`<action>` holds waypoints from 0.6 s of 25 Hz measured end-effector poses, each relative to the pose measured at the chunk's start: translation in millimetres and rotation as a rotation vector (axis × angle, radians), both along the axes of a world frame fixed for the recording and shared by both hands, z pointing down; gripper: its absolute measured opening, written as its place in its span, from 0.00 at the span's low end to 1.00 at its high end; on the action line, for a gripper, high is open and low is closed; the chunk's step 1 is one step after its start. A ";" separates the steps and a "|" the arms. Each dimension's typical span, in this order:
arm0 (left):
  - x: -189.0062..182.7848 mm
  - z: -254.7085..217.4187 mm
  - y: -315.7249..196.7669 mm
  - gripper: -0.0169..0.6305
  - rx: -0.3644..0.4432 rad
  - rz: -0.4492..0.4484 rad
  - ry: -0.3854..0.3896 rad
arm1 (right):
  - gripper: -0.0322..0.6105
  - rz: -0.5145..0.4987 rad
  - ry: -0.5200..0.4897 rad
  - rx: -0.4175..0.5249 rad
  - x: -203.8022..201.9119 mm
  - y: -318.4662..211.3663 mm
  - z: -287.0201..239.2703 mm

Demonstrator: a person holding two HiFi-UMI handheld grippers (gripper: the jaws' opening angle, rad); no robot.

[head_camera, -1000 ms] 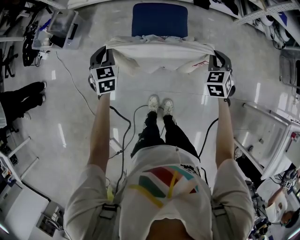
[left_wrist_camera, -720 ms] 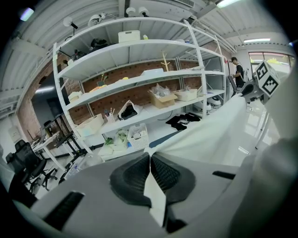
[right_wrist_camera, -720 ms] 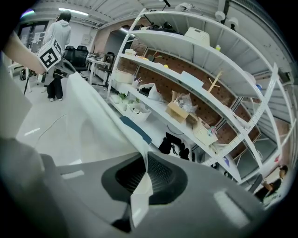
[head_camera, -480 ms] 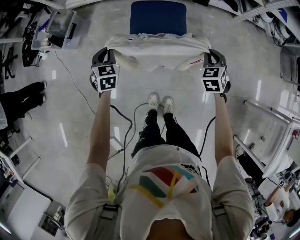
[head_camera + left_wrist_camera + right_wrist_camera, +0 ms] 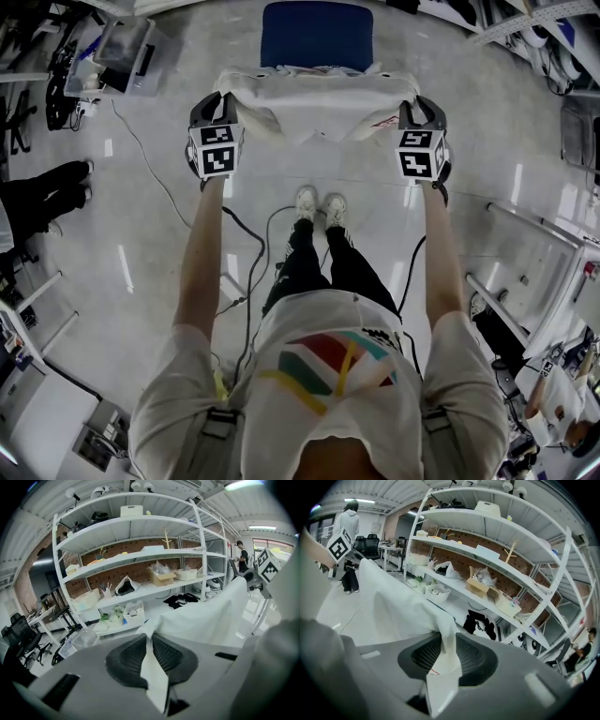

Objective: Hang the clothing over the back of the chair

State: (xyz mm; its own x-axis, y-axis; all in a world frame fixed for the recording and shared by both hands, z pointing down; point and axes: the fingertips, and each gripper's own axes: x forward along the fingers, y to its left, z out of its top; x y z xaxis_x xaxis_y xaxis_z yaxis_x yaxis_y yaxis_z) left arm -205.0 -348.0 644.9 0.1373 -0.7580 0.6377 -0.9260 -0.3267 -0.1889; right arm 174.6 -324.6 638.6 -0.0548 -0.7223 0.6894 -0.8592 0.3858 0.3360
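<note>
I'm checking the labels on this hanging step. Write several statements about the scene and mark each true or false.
1. The left gripper is shut on the white garment. True.
2. The chair is red. False: it is blue.
3. The right gripper has nothing between its jaws. False: the garment's edge is between them, and they have just been opening.
4. The garment lies on the floor. False: it is held up between the grippers.
5. White shelving stands beyond the garment. True.
</note>
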 end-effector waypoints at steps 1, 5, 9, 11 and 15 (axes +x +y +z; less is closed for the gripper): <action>0.3 -0.7 0.1 0.08 -0.002 -0.007 0.009 | 0.20 0.004 -0.003 0.001 -0.5 0.4 -0.3; 0.4 -4.2 0.5 0.24 -0.001 -0.038 0.039 | 0.27 0.002 -0.005 0.004 -0.3 2.8 -4.2; 1.2 -5.1 4.1 0.26 0.003 -0.047 0.035 | 0.35 0.001 -0.014 0.015 3.2 5.6 -7.2; -0.3 -4.1 7.2 0.29 0.000 -0.056 0.039 | 0.37 -0.004 -0.018 0.019 1.8 7.4 -8.6; -2.9 -2.6 16.8 0.31 -0.006 -0.064 0.038 | 0.37 -0.018 -0.020 0.021 -2.9 11.8 -11.3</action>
